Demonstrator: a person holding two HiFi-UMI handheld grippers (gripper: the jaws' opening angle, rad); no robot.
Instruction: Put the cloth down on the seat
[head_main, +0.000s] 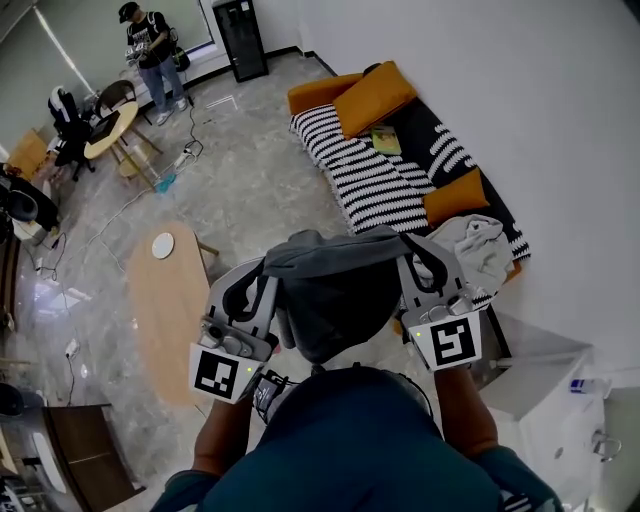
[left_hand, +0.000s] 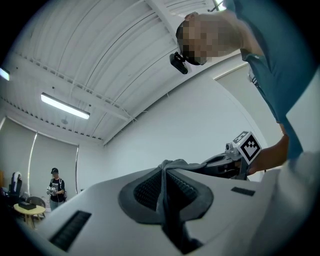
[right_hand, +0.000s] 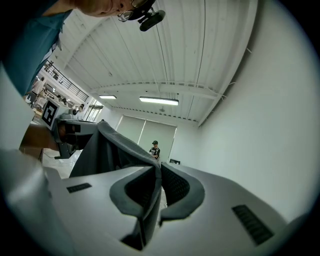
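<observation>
Here the grey cloth (head_main: 335, 290) hangs in the air, stretched between the 2 grippers above the floor and apart from the striped sofa (head_main: 375, 185) beyond it. The left gripper (head_main: 262, 272) is clamped on the cloth's left upper edge, with the fabric pinched tight between its pads. The right gripper (head_main: 412, 262) pinches the opposite edge in the same way. A pale garment (head_main: 482, 250) lies on the sofa's near end beside an orange cushion (head_main: 455, 197). A wooden coffee table (head_main: 170, 310) stands to the left.
</observation>
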